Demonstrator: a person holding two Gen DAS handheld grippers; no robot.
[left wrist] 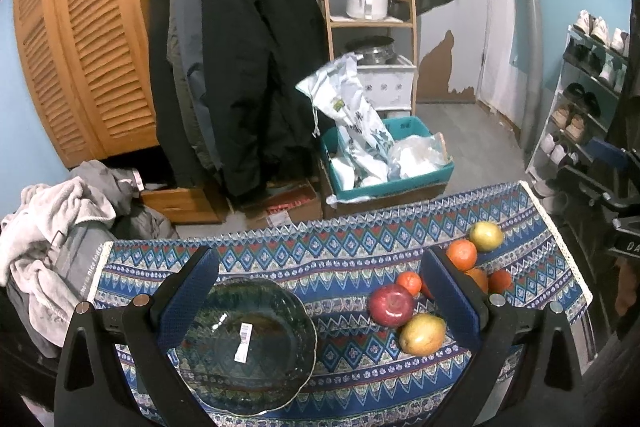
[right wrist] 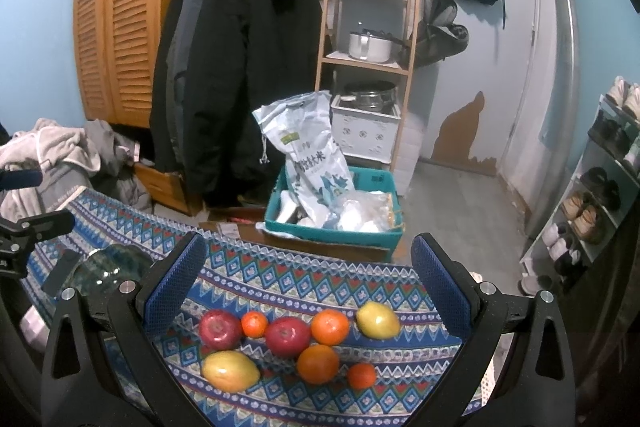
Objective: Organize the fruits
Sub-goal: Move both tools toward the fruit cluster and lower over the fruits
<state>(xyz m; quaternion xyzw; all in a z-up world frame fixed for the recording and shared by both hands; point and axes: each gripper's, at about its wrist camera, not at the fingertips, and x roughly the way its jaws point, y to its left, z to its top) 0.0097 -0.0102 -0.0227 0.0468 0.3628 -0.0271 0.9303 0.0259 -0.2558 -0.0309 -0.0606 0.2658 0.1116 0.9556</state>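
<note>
Nearest the right wrist camera, the right gripper (right wrist: 308, 291) is seen spread wide and empty above eight loose fruits on the blue patterned tablecloth (right wrist: 280, 279). In the front row lie a yellow-red mango (right wrist: 230, 370), a large orange (right wrist: 318, 364) and a small tangerine (right wrist: 361, 375); just behind are two red apples (right wrist: 287, 336), a second tangerine (right wrist: 254, 324), another orange (right wrist: 330, 326) and a yellow-green pear-like fruit (right wrist: 377, 319). The fruits are judged firm, rounded and prone to roll; each is best taken across its widest part, and gently, since the mango may bruise. To the left, the left gripper (left wrist: 320, 291) is likewise held spread and empty over a dark green scalloped glass bowl (left wrist: 248, 343), which stands empty, bears a white label, and is judged fragile.
</note>
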